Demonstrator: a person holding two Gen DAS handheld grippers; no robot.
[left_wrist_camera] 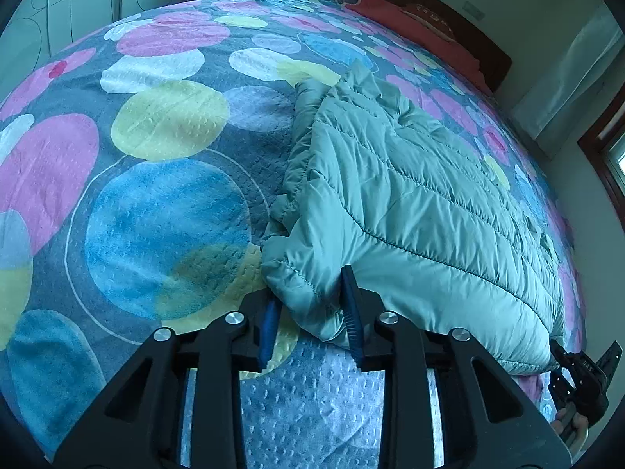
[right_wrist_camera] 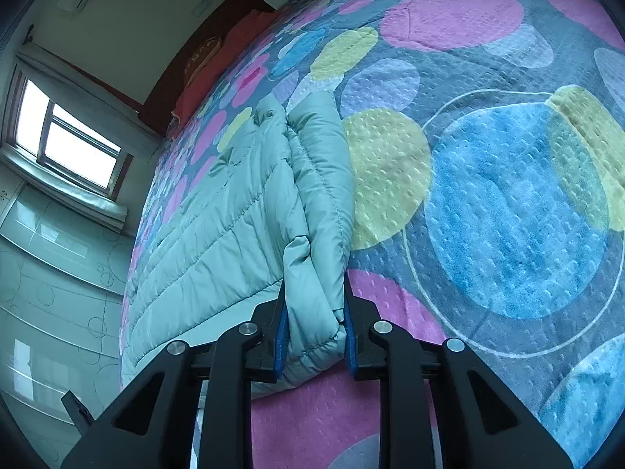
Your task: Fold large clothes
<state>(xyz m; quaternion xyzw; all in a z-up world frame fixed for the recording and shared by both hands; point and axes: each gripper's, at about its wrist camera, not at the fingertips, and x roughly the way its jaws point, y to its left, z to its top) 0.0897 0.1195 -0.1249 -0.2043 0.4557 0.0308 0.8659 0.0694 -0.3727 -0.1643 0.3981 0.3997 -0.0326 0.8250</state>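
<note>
The padded green jacket (left_wrist_camera: pixel 410 203) lies on the bed (left_wrist_camera: pixel 164 195), right of centre in the left wrist frame, already doubled into a long narrow bundle with layers stacked along one edge. The left gripper (left_wrist_camera: pixel 312 312) has its jaws partly open, a near corner of the jacket loose between them. The right gripper (right_wrist_camera: pixel 314 324) pinches the thick folded end at lower centre of its frame. Judging from this, at least one crosswise fold remains.
</note>
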